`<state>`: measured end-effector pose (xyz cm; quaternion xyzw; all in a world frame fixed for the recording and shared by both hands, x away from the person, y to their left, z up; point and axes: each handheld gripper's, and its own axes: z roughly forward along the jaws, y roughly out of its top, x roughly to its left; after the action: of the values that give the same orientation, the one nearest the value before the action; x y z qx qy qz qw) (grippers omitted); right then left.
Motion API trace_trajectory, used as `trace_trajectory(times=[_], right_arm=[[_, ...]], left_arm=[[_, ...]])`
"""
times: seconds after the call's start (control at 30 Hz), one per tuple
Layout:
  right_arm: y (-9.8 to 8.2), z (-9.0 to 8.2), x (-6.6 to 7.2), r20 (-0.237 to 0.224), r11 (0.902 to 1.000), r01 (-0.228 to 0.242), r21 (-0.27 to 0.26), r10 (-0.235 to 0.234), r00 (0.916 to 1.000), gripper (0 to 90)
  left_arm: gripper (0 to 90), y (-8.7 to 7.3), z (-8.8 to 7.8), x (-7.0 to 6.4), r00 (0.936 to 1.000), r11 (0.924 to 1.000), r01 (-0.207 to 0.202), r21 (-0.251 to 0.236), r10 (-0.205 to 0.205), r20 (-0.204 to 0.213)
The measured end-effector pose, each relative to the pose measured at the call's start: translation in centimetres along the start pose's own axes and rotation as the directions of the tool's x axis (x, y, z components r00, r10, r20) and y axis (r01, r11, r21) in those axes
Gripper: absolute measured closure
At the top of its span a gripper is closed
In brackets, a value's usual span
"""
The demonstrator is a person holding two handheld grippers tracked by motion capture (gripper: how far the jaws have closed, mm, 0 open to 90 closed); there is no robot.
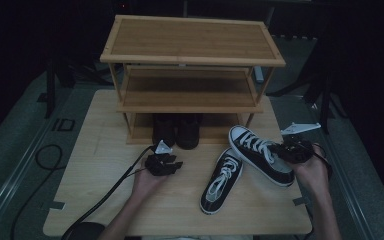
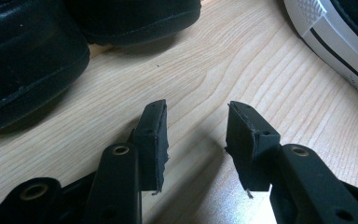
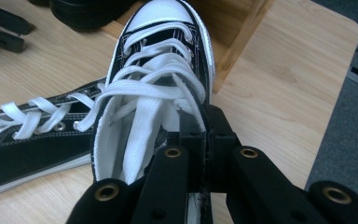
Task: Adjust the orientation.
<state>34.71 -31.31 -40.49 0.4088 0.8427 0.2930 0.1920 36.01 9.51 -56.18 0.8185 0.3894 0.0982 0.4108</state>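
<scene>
Two black canvas sneakers with white laces lie on the wooden table point(image 1: 95, 190). My right gripper point(image 1: 281, 150) point(image 3: 208, 122) is shut on the side wall near the heel of the right sneaker point(image 1: 260, 152) point(image 3: 154, 79), whose toe points at the rack. The other sneaker point(image 1: 222, 180) point(image 3: 32, 140) lies flat beside it. My left gripper point(image 1: 172, 164) point(image 2: 196, 126) stands open and low over bare table, with nothing between its fingers. Just beyond it is a pair of black shoes point(image 1: 176, 130) point(image 2: 23, 60).
A bamboo shoe rack point(image 1: 192, 50) with three shelves stands at the table's back; the black shoes sit on its lowest shelf. A rack leg point(image 3: 233, 42) is close to the held sneaker's toe. Cables trail off the table's front left. Grey floor surrounds the table.
</scene>
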Motion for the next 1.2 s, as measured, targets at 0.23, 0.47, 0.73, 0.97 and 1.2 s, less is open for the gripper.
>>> trace_trajectory(times=[0.23, 0.47, 0.73, 0.97, 1.2], right_arm=[[1.1, 0.2, 0.5, -0.028, 0.9994, 0.033, -0.013, -0.034, 0.9990, 88.3], [2.2, 0.5, 1.0, -0.053, 0.9970, 0.076, -0.018, -0.076, 0.9957, 88.3], [3.5, 0.4, 1.1, -0.100, 0.9915, 0.123, -0.042, -0.126, 0.9870, 88.3], [4.8, 0.1, 1.6, -0.118, 0.9852, 0.162, -0.056, -0.168, 0.9787, 88.3], [6.0, 0.1, 2.2, -0.156, 0.9794, 0.185, -0.082, -0.196, 0.9682, 88.3]], left_arm=[[58.7, 0.0, 0.0, 0.0, 1.0000, 1.0000, -0.002, -0.001, 0.002, -0.002], [58.7, 0.0, 0.0, 0.0, 1.0000, 1.0000, -0.001, -0.001, 0.001, 0.000], [58.7, 0.0, 0.0, 0.0, 1.0000, 1.0000, 0.001, -0.001, -0.001, 0.004], [58.7, 0.0, 0.1, 0.0, 1.0000, 1.0000, 0.002, -0.002, -0.002, 0.004], [58.8, 0.0, 0.1, 0.0, 1.0000, 1.0000, 0.001, -0.002, -0.001, 0.004]])
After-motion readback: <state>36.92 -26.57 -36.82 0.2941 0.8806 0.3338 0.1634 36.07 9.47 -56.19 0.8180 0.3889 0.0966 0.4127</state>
